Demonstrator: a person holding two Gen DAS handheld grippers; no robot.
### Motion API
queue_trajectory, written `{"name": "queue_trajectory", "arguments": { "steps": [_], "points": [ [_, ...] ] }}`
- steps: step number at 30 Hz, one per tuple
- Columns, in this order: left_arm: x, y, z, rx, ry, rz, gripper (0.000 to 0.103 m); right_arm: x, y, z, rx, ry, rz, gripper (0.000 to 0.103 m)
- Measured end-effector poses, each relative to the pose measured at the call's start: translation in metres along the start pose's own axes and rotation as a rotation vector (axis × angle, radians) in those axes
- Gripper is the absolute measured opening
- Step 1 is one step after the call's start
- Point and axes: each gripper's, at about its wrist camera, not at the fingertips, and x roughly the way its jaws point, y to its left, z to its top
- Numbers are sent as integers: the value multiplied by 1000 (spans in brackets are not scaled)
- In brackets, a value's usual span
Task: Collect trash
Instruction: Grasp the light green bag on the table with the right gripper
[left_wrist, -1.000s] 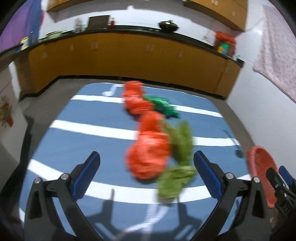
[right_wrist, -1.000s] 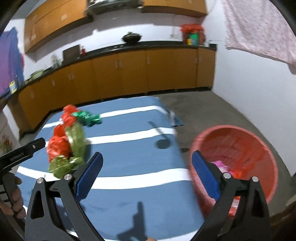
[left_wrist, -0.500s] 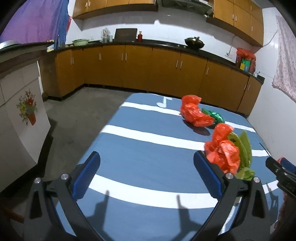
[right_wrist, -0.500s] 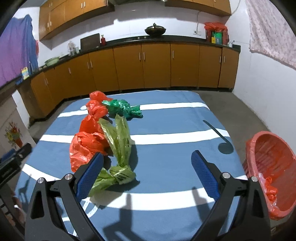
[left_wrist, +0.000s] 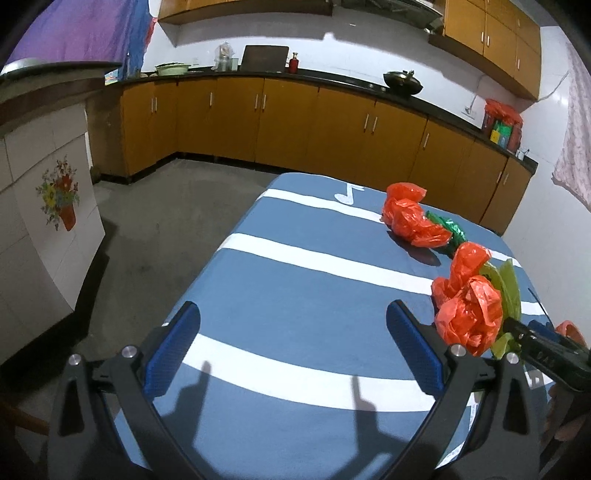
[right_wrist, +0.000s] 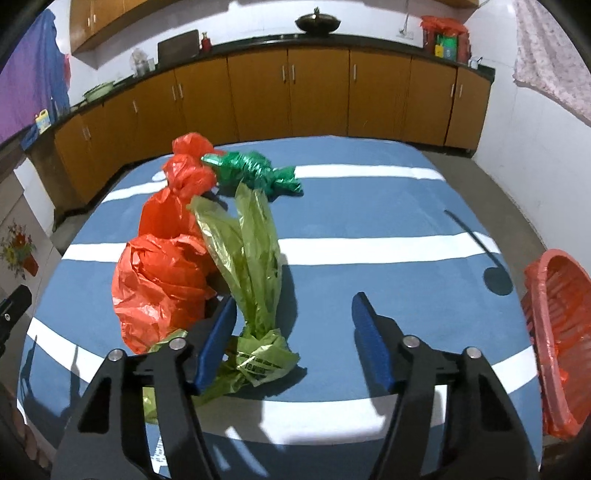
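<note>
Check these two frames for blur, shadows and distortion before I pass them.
Left wrist view: sharp, no motion blur; strong fisheye bend in the counter, dark corners; the left gripper throws two finger shadows onto the striped table. Right wrist view: also sharp; the bags shade the cloth beside them, a round shadow lies near the red basket, and the frame edges are vignetted.

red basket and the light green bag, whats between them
Only bare blue-and-white striped cloth separates the light green bag from the red basket, per the right wrist view.
</note>
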Motion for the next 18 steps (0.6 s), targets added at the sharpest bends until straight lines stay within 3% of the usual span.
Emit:
{"name": "queue_trajectory", "arguments": {
  "steps": [2,6,9,18],
  "points": [
    [0,0,0,4,0,-6,99,5,3,-1,-10,23,14,60],
    [0,-2,0,-6,6,-44,99,14,4,-8,-35,88,44,42],
    [-1,-8,0,-16,7,-79,99,9,1,-12,-48,89,49,33],
    [1,-51,3,62,18,-142,99,-9,-44,-19,-2,44,-60,29]
  ]
}}
